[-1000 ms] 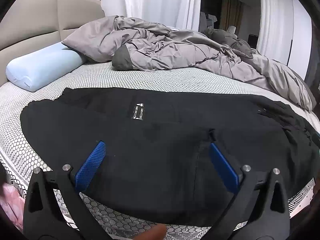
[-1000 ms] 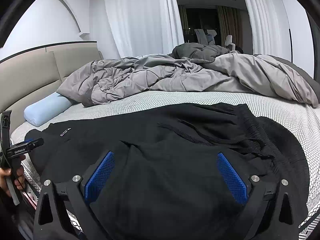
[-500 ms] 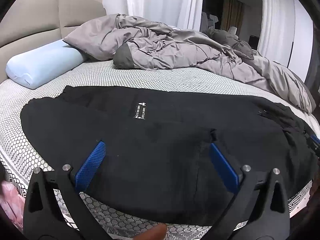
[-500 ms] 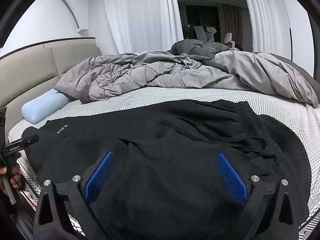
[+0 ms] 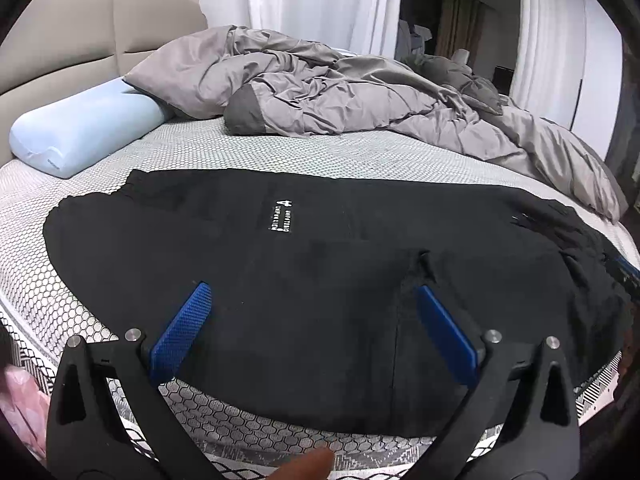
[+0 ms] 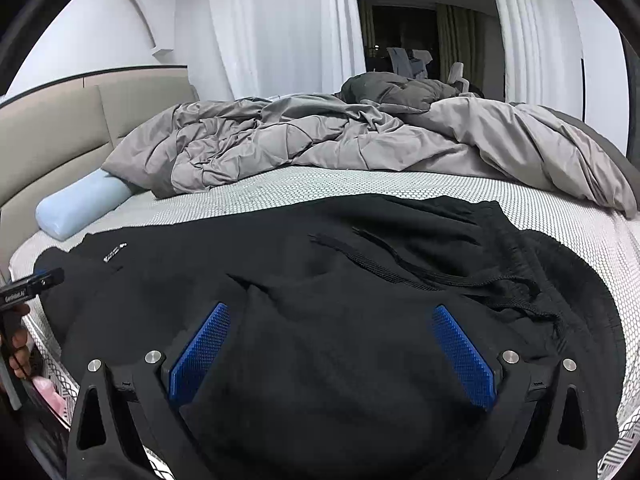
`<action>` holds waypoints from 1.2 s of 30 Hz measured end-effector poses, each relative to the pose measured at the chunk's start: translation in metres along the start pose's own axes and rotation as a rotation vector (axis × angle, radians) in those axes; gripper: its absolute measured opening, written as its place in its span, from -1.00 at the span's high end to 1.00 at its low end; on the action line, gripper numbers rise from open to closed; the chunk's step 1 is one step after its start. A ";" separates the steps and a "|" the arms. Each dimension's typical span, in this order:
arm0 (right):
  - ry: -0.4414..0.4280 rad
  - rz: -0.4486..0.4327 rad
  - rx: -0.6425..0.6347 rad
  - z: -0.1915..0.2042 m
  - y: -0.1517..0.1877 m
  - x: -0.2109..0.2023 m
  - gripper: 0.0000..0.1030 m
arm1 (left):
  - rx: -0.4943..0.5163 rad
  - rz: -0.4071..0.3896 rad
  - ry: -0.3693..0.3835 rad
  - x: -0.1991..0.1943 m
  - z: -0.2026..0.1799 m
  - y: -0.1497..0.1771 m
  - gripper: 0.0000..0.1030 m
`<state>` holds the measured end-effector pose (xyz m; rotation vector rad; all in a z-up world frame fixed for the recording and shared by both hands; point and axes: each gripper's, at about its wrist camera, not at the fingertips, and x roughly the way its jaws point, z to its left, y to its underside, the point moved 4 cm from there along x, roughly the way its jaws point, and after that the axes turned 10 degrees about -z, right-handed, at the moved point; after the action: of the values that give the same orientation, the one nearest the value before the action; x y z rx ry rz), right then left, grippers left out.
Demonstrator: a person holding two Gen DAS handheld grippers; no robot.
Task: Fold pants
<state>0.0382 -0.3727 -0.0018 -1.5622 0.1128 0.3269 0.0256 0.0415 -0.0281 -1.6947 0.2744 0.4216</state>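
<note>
Black pants point(image 5: 320, 280) lie flat along the near edge of the bed, legs to the left, waistband and drawstring point(image 6: 420, 268) to the right. A small white label point(image 5: 282, 216) shows on one leg. My left gripper point(image 5: 312, 300) is open and empty, just above the leg part near the bed's front edge. My right gripper point(image 6: 332, 320) is open and empty above the hip part. The left gripper's tip shows at the left edge of the right wrist view point(image 6: 32, 286).
A rumpled grey duvet point(image 5: 340, 96) fills the far half of the bed. A light blue bolster pillow point(image 5: 80, 128) lies at the far left by the beige headboard point(image 5: 80, 40). The white patterned mattress point(image 5: 320, 156) shows between pants and duvet. White curtains hang behind.
Both grippers have shifted slightly; the views have drifted a little. The pants lie as before and both grippers stay open.
</note>
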 end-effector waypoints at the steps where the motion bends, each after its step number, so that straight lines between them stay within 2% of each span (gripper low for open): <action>1: -0.004 -0.007 0.015 0.000 -0.002 -0.001 -1.00 | -0.006 0.006 -0.001 0.000 0.002 -0.001 -0.98; 4: 0.000 -0.044 0.027 -0.001 -0.011 -0.005 -1.00 | -0.018 0.026 -0.021 0.001 0.012 -0.010 -0.98; 8: -0.005 -0.019 0.034 -0.004 -0.022 0.005 -1.00 | -0.060 0.035 -0.019 0.000 0.029 -0.027 -0.98; 12: -0.013 0.007 0.077 -0.008 -0.031 0.016 -1.00 | -0.032 0.046 -0.045 0.009 0.052 -0.043 -0.98; 15: 0.020 -0.032 0.035 -0.011 -0.043 0.018 -1.00 | -0.007 0.055 -0.074 0.020 0.072 -0.059 -0.98; 19: 0.031 -0.003 0.027 -0.022 -0.060 0.030 -1.00 | -0.025 0.060 -0.108 0.041 0.102 -0.087 -0.98; 25: 0.089 0.110 0.005 -0.065 -0.082 0.066 -1.00 | 0.012 0.067 -0.163 0.085 0.140 -0.135 -0.98; 29: 0.130 0.177 0.116 -0.120 -0.083 0.090 -1.00 | 0.010 0.090 -0.151 0.117 0.177 -0.164 -0.98; 32: 0.110 0.287 0.197 -0.157 -0.071 0.114 -0.96 | 0.033 0.174 -0.133 0.155 0.207 -0.176 -0.98; 33: 0.108 0.322 0.221 -0.168 -0.066 0.122 -0.89 | 0.028 0.207 -0.124 0.169 0.217 -0.177 -0.98; 34: 0.109 0.359 0.249 -0.179 -0.061 0.130 -0.69 | 0.019 0.242 -0.115 0.182 0.226 -0.178 -0.94; 35: 0.101 0.394 0.279 -0.189 -0.055 0.140 -0.64 | 0.008 0.275 -0.103 0.192 0.231 -0.176 -0.73; 36: 0.087 0.423 0.303 -0.194 -0.050 0.148 -0.64 | -0.009 0.321 -0.075 0.205 0.236 -0.172 -0.60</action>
<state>0.2192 -0.5437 0.0031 -1.2431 0.5411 0.5457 0.2527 0.3137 0.0089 -1.6427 0.4925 0.7224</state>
